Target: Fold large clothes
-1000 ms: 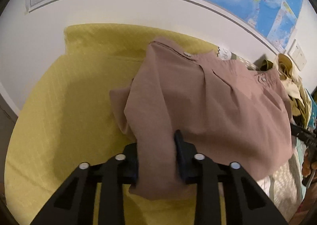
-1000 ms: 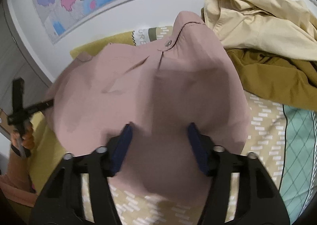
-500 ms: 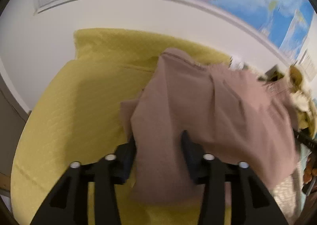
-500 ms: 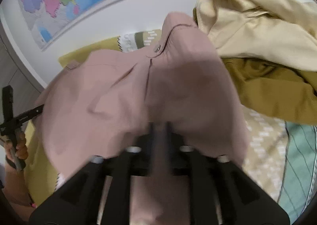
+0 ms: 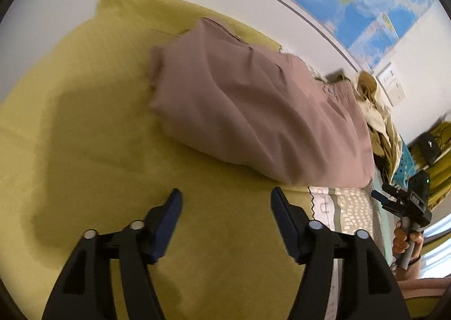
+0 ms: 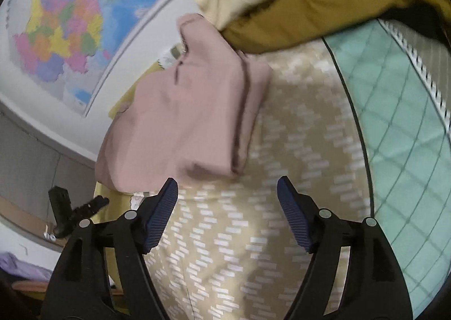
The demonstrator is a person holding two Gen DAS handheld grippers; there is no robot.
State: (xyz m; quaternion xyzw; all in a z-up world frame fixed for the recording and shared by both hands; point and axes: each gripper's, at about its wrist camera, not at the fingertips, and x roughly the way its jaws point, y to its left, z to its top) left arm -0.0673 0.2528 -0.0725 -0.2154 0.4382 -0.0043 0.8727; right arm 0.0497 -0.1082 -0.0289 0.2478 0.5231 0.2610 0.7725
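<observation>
Left tool [image 5: 225, 201]: lower centre of the left wrist view, jaws spread wide, nothing between them, above the yellow blanket [image 5: 84, 136].
Right tool [image 6: 227, 193]: lower centre of the right wrist view, jaws spread wide, holding nothing, above the beige patterned bedcover [image 6: 253, 235].
Folded pink garment [image 5: 253, 111]: centre to right of the left wrist view, lying flat, apart from the left tool's blue pads [image 5: 166, 224], beyond their tips.
Same garment, right wrist view [image 6: 183, 122]: centre-left of frame, just beyond the left-hand pad tip, layered edges facing right.
Support: mostly on the yellow blanket, right end over the patterned bedcover.
Clothes pile [image 6: 296, 1]: cream and mustard garments, upper right, against the pink garment's far corner.
Wall map [image 6: 56, 32]: upper left, blurred.
Teal quilt [image 6: 408, 122]: right edge.
</observation>
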